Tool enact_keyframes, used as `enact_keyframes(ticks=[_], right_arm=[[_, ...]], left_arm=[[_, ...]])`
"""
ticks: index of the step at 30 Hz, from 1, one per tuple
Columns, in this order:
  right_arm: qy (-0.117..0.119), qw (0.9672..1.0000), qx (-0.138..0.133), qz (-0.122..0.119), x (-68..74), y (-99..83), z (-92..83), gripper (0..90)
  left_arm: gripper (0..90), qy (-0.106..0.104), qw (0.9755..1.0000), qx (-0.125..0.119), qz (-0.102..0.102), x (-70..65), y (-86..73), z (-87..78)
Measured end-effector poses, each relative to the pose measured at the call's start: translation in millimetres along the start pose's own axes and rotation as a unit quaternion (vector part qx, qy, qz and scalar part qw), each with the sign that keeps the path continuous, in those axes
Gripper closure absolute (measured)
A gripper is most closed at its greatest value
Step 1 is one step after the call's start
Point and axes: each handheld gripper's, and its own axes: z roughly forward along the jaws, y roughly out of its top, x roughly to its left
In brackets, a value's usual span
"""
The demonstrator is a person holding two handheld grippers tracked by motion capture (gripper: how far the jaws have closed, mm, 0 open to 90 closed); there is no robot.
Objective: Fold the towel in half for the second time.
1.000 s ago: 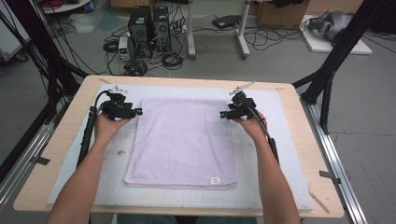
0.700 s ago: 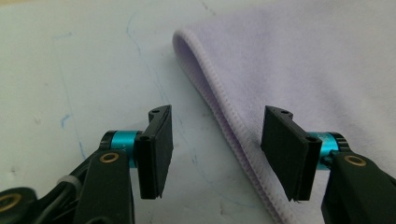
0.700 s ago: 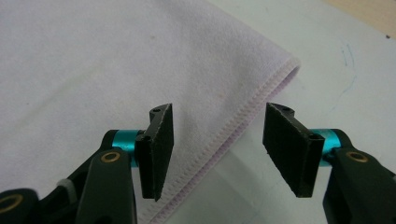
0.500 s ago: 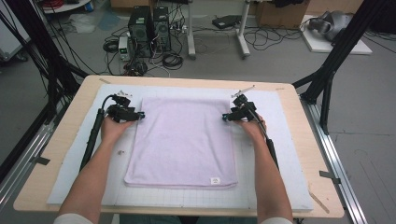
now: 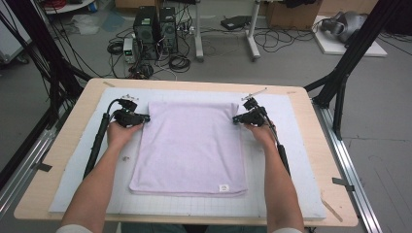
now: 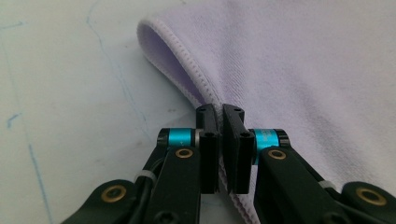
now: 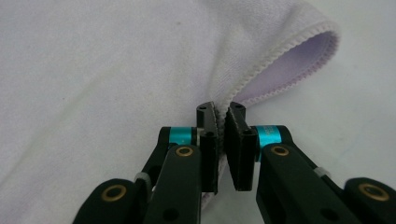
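A person's two forearms reach over a pale wooden table (image 5: 63, 160) covered by a white gridded mat (image 5: 291, 160). On the mat lies a folded lilac terry-cloth towel (image 5: 192, 145), flat, with a small white label at its near right corner. At its far left corner, the left gripper (image 5: 145, 118) has just closed its black jaws and pinches the stitched hem. At the far right corner, the right gripper (image 5: 235, 119) has likewise just closed, pinching the hem there, whose edge curls open beside the jaws.
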Motion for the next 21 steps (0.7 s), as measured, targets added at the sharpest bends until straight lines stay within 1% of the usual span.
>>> enact_keyframes(ticks=[2,3,4,5,7,8,10,11,13,15,17,20,21], right_arm=[[0.006,0.9998,-0.018,-0.001,1.1,2.3,-8.7,85.1],[0.006,0.9997,-0.023,-0.006,3.5,4.6,-15.0,85.1],[0.006,0.9997,-0.025,-0.007,5.7,6.0,-19.2,85.1],[0.008,0.9994,-0.031,-0.012,8.3,7.6,-25.0,85.1],[0.009,0.999,-0.038,-0.02,14.3,9.5,-37.6,85.1],[0.012,0.9988,-0.041,-0.024,17.8,9.8,-44.5,85.1],[0.023,0.9979,-0.051,-0.032,25.6,7.8,-57.8,85.1],[0.026,0.9978,-0.05,-0.037,30.3,5.7,-63.9,85.1],[0.036,0.9968,-0.055,-0.044,39.9,-2.6,-74.7,85.1],[0.042,0.9962,-0.056,-0.052,49.9,-14.1,-82.2,85.0],[0.051,0.9952,-0.062,-0.056,58.4,-28.1,-86.9,85.0],[0.06,0.9953,-0.052,-0.056,68.3,-47.8,-86.9,84.8],[0.066,0.9952,-0.048,-0.054,70.4,-53.5,-85.1,84.6]], left_arm=[[85.2,-0.006,0.9997,-0.022,-0.006,-2.8,3.9,-8.5],[85.3,-0.008,0.9995,-0.029,-0.005,-4.8,5.7,-11.9],[85.3,-0.01,0.9994,-0.034,0.002,-7.3,7.8,-17.0],[85.3,-0.013,0.9991,-0.039,0.005,-10.6,9.5,-21.8],[85.3,-0.017,0.9987,-0.044,0.017,-18.6,11.7,-31.9],[85.3,-0.02,0.9983,-0.048,0.027,-22.4,11.7,-38.3],[85.4,-0.029,0.9972,-0.06,0.035,-30.6,9.8,-50.6],[85.4,-0.03,0.9966,-0.063,0.043,-34.5,7.5,-56.7],[85.4,-0.034,0.9959,-0.063,0.055,-40.9,-0.6,-68.3],[85.4,-0.027,0.9949,-0.064,0.073,-46.7,-12.2,-79.3],[85.5,-0.035,0.9946,-0.067,0.07,-49.7,-25.6,-88.0],[85.5,-0.047,0.9945,-0.063,0.069,-51.8,-45.4,-96.2],[85.4,-0.05,0.9944,-0.059,0.071,-52.6,-51.6,-97.5]])
